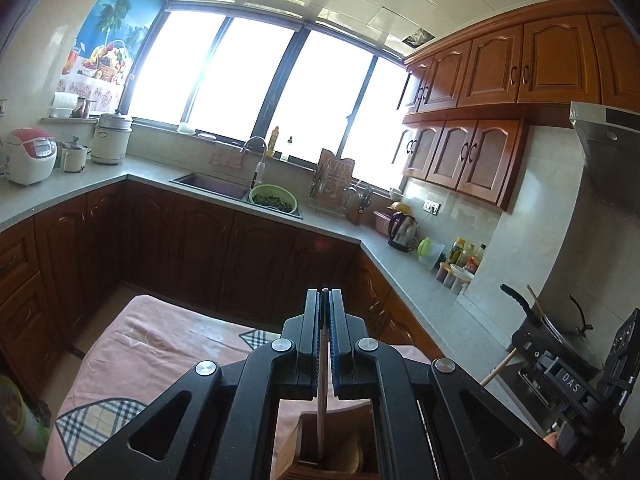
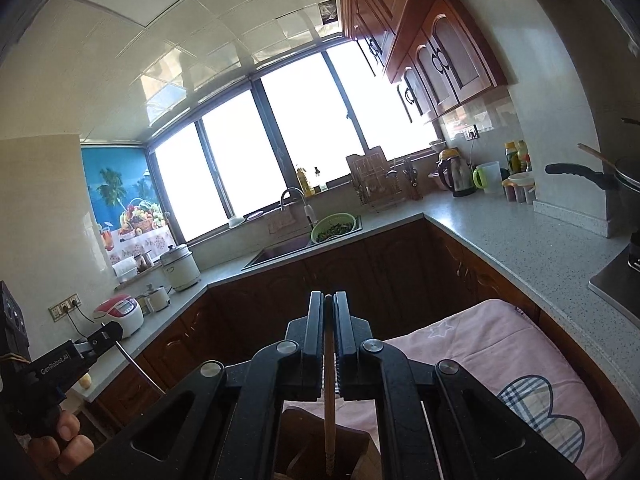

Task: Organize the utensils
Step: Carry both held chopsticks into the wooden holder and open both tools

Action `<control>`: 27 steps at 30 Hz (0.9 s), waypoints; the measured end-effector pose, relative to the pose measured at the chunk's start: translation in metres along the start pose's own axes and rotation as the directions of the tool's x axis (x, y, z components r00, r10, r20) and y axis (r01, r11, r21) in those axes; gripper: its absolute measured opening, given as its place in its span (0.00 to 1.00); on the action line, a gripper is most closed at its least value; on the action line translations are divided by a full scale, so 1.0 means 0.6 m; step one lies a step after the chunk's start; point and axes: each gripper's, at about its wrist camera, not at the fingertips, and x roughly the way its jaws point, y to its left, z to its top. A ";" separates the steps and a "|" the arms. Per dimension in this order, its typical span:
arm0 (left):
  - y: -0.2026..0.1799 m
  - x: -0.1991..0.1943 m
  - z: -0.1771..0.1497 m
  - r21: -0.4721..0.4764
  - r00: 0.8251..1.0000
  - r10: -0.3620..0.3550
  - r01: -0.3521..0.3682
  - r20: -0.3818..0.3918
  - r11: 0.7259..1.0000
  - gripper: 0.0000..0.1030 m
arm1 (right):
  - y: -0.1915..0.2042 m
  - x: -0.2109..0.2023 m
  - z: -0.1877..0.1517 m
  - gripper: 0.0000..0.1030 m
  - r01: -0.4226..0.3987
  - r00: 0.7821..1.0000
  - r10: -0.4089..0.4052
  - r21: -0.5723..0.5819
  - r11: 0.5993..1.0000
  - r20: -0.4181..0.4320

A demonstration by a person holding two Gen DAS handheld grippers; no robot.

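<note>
Left hand-held gripper point(image 1: 325, 294) is clamped tight on a thin pale chopstick point(image 1: 321, 400), held upright with its lower end down inside the wooden utensil holder point(image 1: 308, 444) near the bottom of the view. Right hand-held gripper point(image 2: 329, 297) pinches a brown wooden chopstick point(image 2: 329, 412) the same way, its ridged tip dipping into that holder point(image 2: 296, 436) (probably the same box, though the view is tight). The holder sits on a pink cloth point(image 1: 160, 344) with plaid patches. Readable writing: "DAS" on the right unit, "GenRobot.AI" on the left. Far off, a green colander point(image 1: 273, 198) sits in the sink.
</note>
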 end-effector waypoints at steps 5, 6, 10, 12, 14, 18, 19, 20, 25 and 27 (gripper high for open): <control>0.011 0.101 -0.052 -0.063 0.999 0.017 -0.020 -0.051 0.998 0.02 | -0.028 0.041 -0.045 0.04 0.006 1.000 -0.006 0.048 0.999 -0.005; 0.014 0.118 -0.065 -0.077 0.998 0.021 -0.025 -0.055 0.997 0.02 | -0.033 0.047 -0.056 0.04 0.007 1.000 -0.007 0.061 0.998 -0.003; 0.017 0.189 -0.097 -0.109 0.995 0.030 -0.041 -0.094 0.993 0.02 | -0.047 0.072 -0.091 0.04 0.013 1.000 -0.011 0.088 0.996 -0.026; 0.018 0.213 -0.109 -0.111 0.994 0.037 -0.049 -0.107 0.993 0.02 | -0.047 0.083 -0.105 0.04 0.011 0.999 -0.007 0.084 0.996 -0.046; 0.017 0.234 -0.106 -0.116 0.991 0.041 -0.055 -0.125 0.992 0.02 | -0.044 0.090 -0.116 0.04 0.017 0.998 -0.012 0.070 0.997 -0.066; 0.015 0.239 -0.092 -0.106 0.991 0.053 -0.067 -0.127 0.992 0.03 | -0.046 0.087 -0.119 0.04 0.022 0.998 -0.019 0.065 0.998 -0.053; 0.016 0.234 -0.090 -0.107 0.990 0.050 -0.063 -0.128 0.992 0.03 | -0.047 0.087 -0.118 0.04 0.026 0.998 -0.023 0.065 0.998 -0.056; 0.013 0.234 -0.084 -0.110 0.990 0.044 -0.058 -0.131 0.992 0.03 | -0.047 0.087 -0.117 0.04 0.033 0.998 -0.029 0.064 0.997 -0.059; 0.021 0.227 -0.067 -0.111 0.988 0.039 -0.055 -0.148 0.992 0.03 | -0.059 0.097 -0.114 0.05 0.045 0.994 -0.037 0.079 0.996 -0.100; 0.023 0.217 -0.062 -0.100 0.987 0.042 -0.058 -0.156 0.993 0.04 | -0.059 0.097 -0.113 0.05 0.049 0.993 -0.041 0.077 0.996 -0.108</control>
